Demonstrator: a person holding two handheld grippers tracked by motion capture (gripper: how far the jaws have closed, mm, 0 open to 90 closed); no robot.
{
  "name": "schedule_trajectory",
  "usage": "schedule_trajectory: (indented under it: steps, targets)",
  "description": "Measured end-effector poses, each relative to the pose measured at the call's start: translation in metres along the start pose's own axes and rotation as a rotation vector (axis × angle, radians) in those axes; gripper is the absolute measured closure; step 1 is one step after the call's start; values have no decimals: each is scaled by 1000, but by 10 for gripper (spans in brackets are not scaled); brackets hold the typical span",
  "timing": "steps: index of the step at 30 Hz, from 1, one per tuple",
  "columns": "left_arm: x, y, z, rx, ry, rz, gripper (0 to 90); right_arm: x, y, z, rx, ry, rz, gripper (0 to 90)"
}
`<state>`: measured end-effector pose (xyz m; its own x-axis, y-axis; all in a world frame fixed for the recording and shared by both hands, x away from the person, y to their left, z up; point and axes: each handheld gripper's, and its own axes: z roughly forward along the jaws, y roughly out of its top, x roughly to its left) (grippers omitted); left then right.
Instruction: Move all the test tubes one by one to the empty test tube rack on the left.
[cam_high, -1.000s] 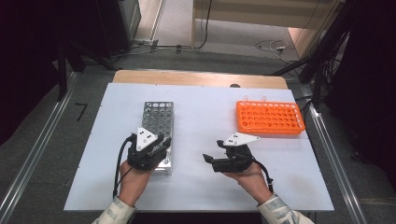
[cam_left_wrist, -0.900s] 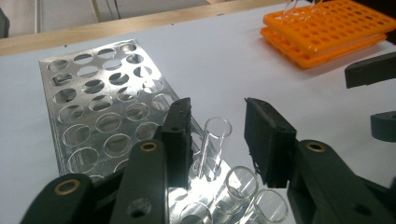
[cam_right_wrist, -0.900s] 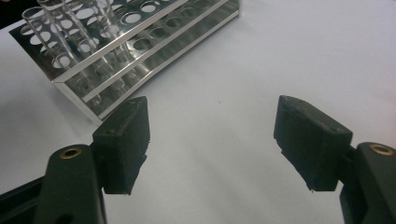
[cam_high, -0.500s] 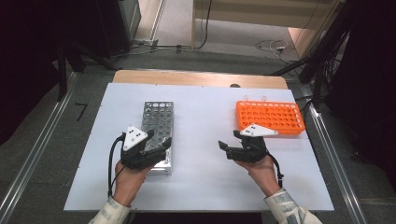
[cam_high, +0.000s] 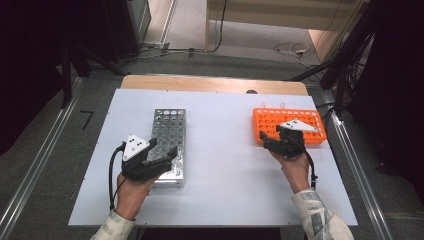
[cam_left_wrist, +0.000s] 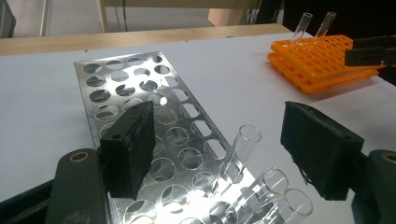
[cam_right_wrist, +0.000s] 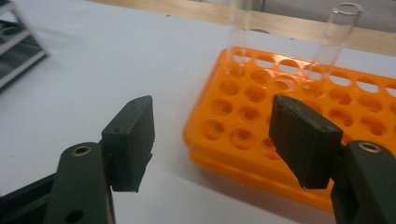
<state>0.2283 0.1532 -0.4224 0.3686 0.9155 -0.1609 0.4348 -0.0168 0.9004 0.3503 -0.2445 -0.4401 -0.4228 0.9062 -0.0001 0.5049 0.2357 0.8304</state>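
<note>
Our right gripper (cam_high: 272, 141), jaws apart and empty, hovers at the orange tube rack's (cam_high: 310, 120) 7 o'clock corner, facing two glass test tubes (cam_right_wrist: 343, 37) standing at 12. Our left gripper (cam_high: 162, 152), also apart, guards tubes (cam_left_wrist: 243, 149) in the metal rack (cam_high: 170, 130).

White table (cam_high: 225, 130), cables (cam_high: 290, 49) beyond.

Orange rack (cam_high: 287, 125) — silver metal rack (cam_high: 169, 140) — clear glass tubes (cam_left_wrist: 240, 149), white table (cam_high: 220, 150).

A lab: test-tube racks (cam_high: 169, 145) on a white bench (cam_high: 225, 125).
</note>
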Motion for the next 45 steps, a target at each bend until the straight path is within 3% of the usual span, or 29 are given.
schedule_trajectory:
  steps: [5, 10, 13, 16, 22, 34, 41, 45]
  targets:
    - [0, 0, 0, 0, -4, -3, 251, -18, 1, 13, 6, -65, 36, 303]
    - [0, 0, 1, 1, -1, 3, 251, -32, 1, 27, -6, -101, 69, 325]
    - [0, -1, 1, 3, 5, 5, 251, -37, 5, 36, 7, -143, 48, 338]
    - [0, -1, 2, 6, 3, 6, 252, -43, 9, 42, -4, -174, 56, 371]
    - [0, -1, 2, 5, 0, 3, 252, -54, 17, 55, 11, -188, 67, 472]
    - [2, 0, 1, 0, 0, -8, 252, -57, 26, 73, 51, -205, 74, 585]
    - [2, 0, 0, -1, -2, -5, 252, -58, 25, 76, 57, -222, 76, 713]
    - [3, 0, 0, -5, 0, -11, 250, -59, 26, 73, 38, -222, 79, 726]
